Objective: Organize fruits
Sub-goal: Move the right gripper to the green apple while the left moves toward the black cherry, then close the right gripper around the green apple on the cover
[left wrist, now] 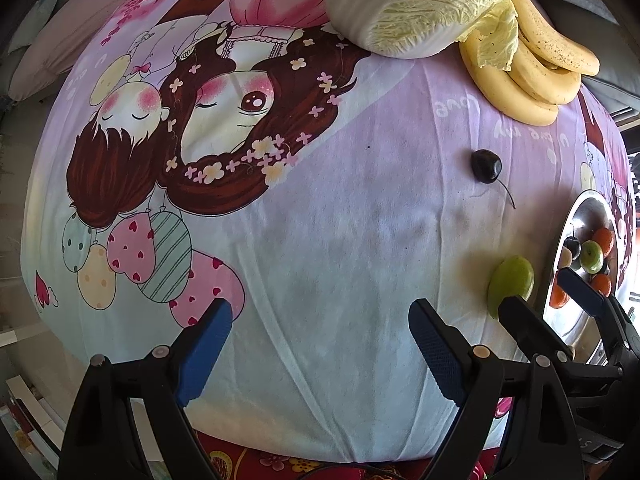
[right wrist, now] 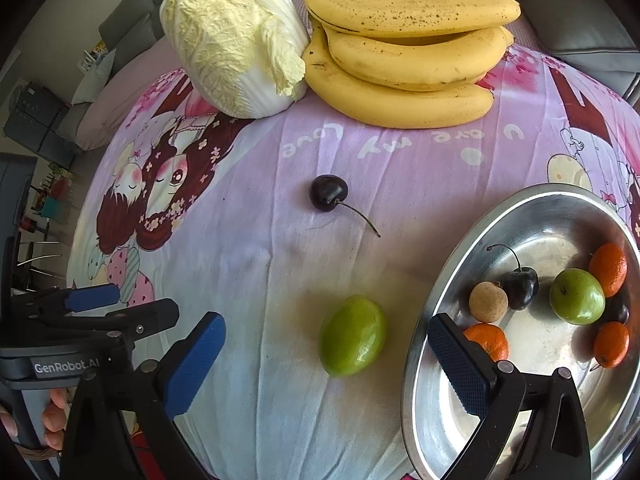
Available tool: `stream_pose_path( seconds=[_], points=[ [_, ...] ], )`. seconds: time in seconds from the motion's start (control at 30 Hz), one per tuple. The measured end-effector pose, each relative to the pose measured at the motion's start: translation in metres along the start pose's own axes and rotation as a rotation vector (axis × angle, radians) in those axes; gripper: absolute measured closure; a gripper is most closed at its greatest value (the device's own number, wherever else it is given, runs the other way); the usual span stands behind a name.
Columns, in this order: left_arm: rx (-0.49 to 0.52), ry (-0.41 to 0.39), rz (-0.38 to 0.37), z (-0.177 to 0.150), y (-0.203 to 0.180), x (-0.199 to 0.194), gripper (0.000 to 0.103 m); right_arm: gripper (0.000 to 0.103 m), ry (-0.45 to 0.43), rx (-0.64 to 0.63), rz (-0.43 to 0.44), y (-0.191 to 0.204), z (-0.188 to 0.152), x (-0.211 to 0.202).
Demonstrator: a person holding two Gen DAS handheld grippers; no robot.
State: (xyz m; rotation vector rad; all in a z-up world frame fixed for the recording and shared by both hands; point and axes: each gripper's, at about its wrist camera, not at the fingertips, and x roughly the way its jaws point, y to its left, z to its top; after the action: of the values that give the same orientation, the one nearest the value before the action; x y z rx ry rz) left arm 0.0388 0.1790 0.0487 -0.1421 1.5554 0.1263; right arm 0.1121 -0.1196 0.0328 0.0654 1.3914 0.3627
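While both sets of jaws stand wide and empty, the right gripper [right wrist: 328, 354] straddles the green fruit [right wrist: 353, 336], whose long axis runs slantwise between them; the left gripper [left wrist: 320, 346] hangs farther off, the bowl [right wrist: 460, 256] just beside.
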Motion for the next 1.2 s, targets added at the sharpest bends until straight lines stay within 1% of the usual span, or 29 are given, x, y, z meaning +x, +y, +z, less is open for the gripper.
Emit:
stream_pose_path(
  seconds=[0.23,0.27,0.3,0.4,0.47,0.53,0.57,0.67,0.7,0.83,0.93,1.03,1.1,1.2],
  points=[
    [-0.007,0.004,0.003,0.005,0.000,0.008,0.013,0.001,-0.007,-0.005,-0.001,0.003,0.000,0.000],
    [-0.007,0.005,0.001,0.004,0.000,0.008,0.013,0.004,-0.011,-0.007,-0.008,0.004,0.000,0.000],
    [-0.006,0.006,-0.001,0.005,-0.001,0.008,0.013,0.010,-0.014,-0.011,-0.010,0.005,0.000,0.000],
    [-0.003,0.004,-0.001,0.006,-0.002,0.006,0.013,0.017,-0.020,-0.018,0.001,0.007,-0.001,-0.002],
    [-0.002,0.003,-0.009,0.003,0.000,0.007,0.013,0.022,-0.030,-0.028,-0.010,0.009,-0.002,-0.005],
    [-0.002,0.000,-0.006,0.003,0.000,0.001,0.013,0.023,-0.038,-0.036,-0.001,0.010,-0.002,-0.006],
    [-0.003,0.002,-0.009,0.002,0.001,0.001,0.013,0.025,-0.037,-0.034,0.000,0.010,-0.002,-0.006],
    [-0.001,0.009,-0.015,0.002,0.002,-0.002,0.013,0.041,-0.021,-0.031,-0.012,0.010,-0.003,-0.002],
    [0.000,0.010,-0.016,0.003,0.001,0.000,0.013,0.042,-0.022,-0.030,-0.018,0.010,-0.004,-0.001],
    [0.000,0.014,-0.021,0.005,-0.002,0.006,0.013,0.042,-0.019,-0.027,-0.018,0.009,-0.004,-0.001],
    [0.001,0.018,-0.025,0.005,-0.004,0.008,0.013,0.043,-0.002,-0.020,-0.067,0.006,-0.005,0.003],
    [0.001,0.023,-0.025,0.007,-0.006,0.015,0.013,0.047,0.014,-0.013,-0.075,0.003,-0.006,0.006],
    [0.000,0.026,-0.027,0.007,-0.007,0.017,0.013,0.049,0.027,-0.019,-0.100,0.003,-0.007,0.009],
    [0.003,0.027,-0.028,0.008,-0.010,0.019,0.013,0.050,0.035,-0.026,-0.112,0.004,-0.007,0.013]
  ],
)
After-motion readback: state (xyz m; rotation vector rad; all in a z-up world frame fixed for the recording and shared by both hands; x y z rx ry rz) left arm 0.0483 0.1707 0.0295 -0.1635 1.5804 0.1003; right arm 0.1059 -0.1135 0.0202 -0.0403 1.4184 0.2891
